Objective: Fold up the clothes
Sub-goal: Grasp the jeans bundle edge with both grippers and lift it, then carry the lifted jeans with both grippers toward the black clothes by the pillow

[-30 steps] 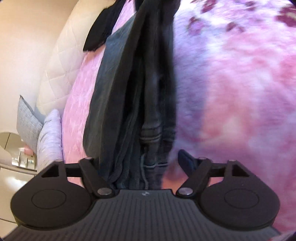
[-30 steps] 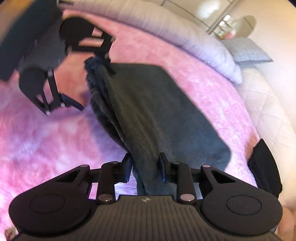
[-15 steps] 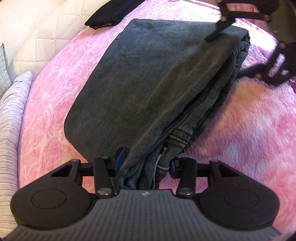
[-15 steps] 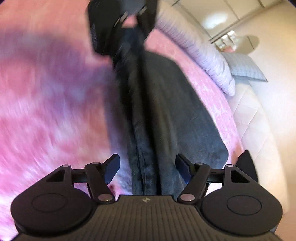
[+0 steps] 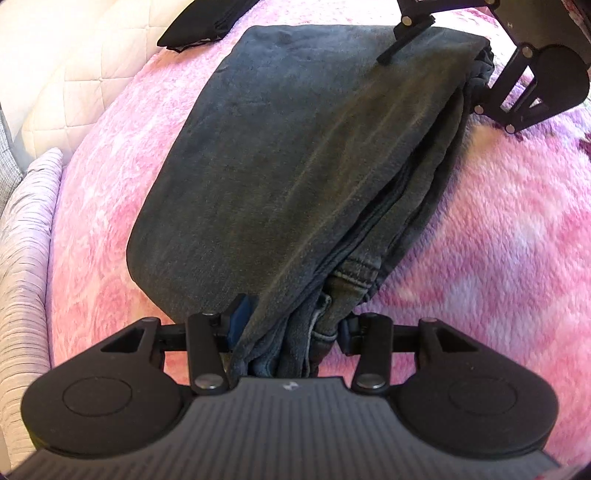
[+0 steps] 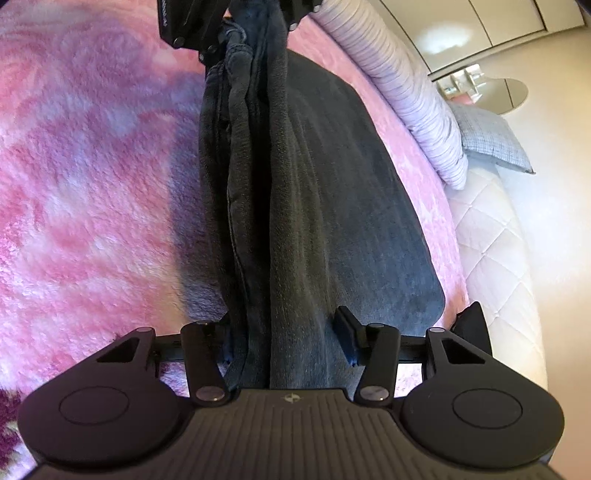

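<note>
The left gripper (image 5: 291, 325) points steeply down, its blue-padded fingers (image 5: 240, 317) pressed onto a bunched end of the folded jeans (image 5: 295, 155). The right gripper (image 6: 284, 336) faces it from the opposite end, tilted down, jaws closing around the cloth, its right finger (image 6: 345, 328) apart from it

Counted across both wrist views:
- Folded dark grey jeans (image 5: 295, 147): one.
- Black garment (image 5: 201, 24) near the quilted edge: one.
- Two-finger grippers: two, left gripper (image 5: 291, 326) and right gripper (image 6: 286, 332).
- Pink plush blanket (image 5: 498, 240): one.
- Striped lilac pillow (image 6: 413, 92): one.
- Grey checked cushion (image 6: 487, 136): one.
- White quilted bed surround (image 6: 491, 251): one.
- Round mirrored side table (image 6: 513, 94): one.
</note>
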A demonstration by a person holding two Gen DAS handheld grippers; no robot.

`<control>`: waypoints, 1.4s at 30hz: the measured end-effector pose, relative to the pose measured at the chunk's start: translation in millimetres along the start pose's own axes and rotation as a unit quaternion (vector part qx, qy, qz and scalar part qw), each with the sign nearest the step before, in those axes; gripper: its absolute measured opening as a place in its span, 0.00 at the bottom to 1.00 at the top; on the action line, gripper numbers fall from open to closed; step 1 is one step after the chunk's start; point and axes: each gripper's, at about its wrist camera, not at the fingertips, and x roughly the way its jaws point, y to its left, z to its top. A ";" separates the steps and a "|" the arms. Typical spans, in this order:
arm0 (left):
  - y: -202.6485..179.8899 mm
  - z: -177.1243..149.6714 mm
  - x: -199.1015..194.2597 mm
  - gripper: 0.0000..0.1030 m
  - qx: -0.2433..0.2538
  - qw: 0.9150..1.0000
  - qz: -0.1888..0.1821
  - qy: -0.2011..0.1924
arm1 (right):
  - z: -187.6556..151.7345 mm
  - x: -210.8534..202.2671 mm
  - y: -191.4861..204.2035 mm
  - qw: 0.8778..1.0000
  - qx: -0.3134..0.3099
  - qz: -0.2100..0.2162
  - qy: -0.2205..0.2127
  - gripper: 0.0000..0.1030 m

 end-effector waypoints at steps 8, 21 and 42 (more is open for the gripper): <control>-2.1 1.6 8.3 0.42 0.005 1.000 -0.001 0.003 | 6.8 14.3 -5.0 1.000 0.000 0.009 0.004 0.50; -28.9 1.2 27.8 0.40 0.117 0.991 0.060 0.013 | 15.5 5.0 -30.1 0.998 0.045 0.034 0.002 0.31; -0.8 42.6 -140.1 0.30 0.106 0.994 0.033 -0.011 | 24.2 -134.5 -96.8 0.998 0.056 0.036 -0.023 0.22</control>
